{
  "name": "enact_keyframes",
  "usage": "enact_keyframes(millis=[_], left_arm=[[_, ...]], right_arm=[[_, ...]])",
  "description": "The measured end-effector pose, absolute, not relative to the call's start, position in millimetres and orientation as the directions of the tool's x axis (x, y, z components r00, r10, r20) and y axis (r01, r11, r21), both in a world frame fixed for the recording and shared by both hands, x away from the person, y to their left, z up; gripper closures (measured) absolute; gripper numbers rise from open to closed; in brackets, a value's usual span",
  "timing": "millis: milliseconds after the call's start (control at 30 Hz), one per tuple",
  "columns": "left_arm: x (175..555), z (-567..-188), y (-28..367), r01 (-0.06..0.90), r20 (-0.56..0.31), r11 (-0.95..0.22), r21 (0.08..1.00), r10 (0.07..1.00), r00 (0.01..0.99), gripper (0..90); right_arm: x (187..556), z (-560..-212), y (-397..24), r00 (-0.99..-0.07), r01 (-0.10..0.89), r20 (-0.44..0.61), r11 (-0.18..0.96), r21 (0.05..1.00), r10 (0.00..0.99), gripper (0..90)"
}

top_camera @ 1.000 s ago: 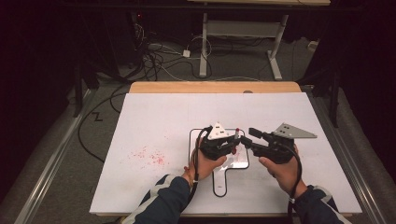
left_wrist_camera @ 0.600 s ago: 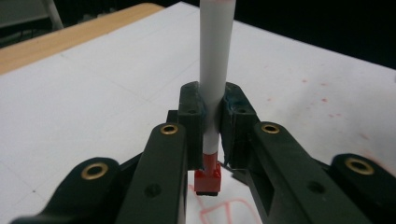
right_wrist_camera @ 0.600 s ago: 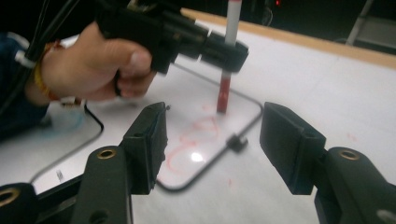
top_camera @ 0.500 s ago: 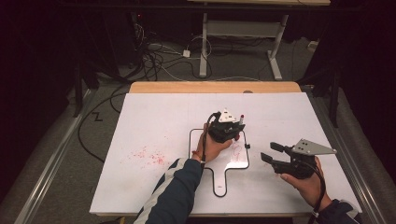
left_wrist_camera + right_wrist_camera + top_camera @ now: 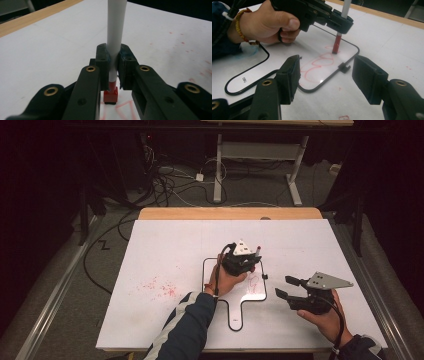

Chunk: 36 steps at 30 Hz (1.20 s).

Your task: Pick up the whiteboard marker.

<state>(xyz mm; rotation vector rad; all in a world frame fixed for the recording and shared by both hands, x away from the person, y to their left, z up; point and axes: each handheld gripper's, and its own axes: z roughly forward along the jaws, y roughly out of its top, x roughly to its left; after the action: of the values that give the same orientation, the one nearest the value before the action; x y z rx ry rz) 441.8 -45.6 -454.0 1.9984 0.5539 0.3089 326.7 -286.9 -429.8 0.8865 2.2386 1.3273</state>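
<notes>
My left gripper (image 5: pixel 248 261) is shut on a white marker (image 5: pixel 257 251) and holds it upright. In the left gripper view the pads clamp the marker's barrel (image 5: pixel 115 25), and the left gripper (image 5: pixel 113 65) keeps its red tip on the board. The small handled whiteboard (image 5: pixel 235 317) lies flat on the table with red scribbles (image 5: pixel 317 66) on it. The marker tip (image 5: pixel 336 45) touches the board beside them. My right gripper (image 5: pixel 283 286) hovers off the board's right edge. The right gripper's (image 5: pixel 325 75) jaws have just been opening, with nothing between them.
The whiteboard lies on a white table sheet (image 5: pixel 165 250) with red speckles (image 5: pixel 157 287) at its left. A wooden strip (image 5: pixel 230 213) runs along the far edge. A small black clip (image 5: pixel 344 67) sits on the board's rim. Cables and table legs lie on the floor beyond.
The right gripper has drawn away from the left one, to the right and toward the near edge, and its jaws stand wider. The left gripper has shifted slightly farther up the board with the marker.
</notes>
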Motion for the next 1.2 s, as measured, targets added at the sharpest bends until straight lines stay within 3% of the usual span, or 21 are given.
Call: enact_keyframes(millis=[233,467,733,967,1067,1200], left_arm=[[448,-454,-37,0.234,0.034,-0.407,0.883,0.552,0.833,78.6],[459,-457,-20,0.290,-0.017,-0.346,0.892,0.616,0.788,78.7],[440,-457,-52,0.235,-0.009,-0.384,0.893,0.508,0.861,78.7],[450,-455,-50,0.244,0.021,-0.392,0.887,0.563,0.826,78.6],[454,-457,-46,0.275,-0.020,-0.358,0.892,0.579,0.815,78.6],[443,-456,-56,0.250,-0.025,-0.383,0.889,0.505,0.863,78.6]], right_arm=[[327,-433,-286,-0.728,0.320,-0.015,0.358,0.877,0.686,39.5],[325,-431,-288,-0.722,0.297,-0.046,0.370,0.880,0.690,38.9],[324,-431,-285,-0.726,0.288,-0.066,0.390,0.875,0.685,38.5],[324,-432,-286,-0.722,0.284,-0.078,0.398,0.872,0.687,38.5],[325,-433,-285,-0.726,0.281,-0.083,0.405,0.870,0.682,38.5],[325,-434,-284,-0.733,0.282,-0.085,0.415,0.865,0.675,38.4]])
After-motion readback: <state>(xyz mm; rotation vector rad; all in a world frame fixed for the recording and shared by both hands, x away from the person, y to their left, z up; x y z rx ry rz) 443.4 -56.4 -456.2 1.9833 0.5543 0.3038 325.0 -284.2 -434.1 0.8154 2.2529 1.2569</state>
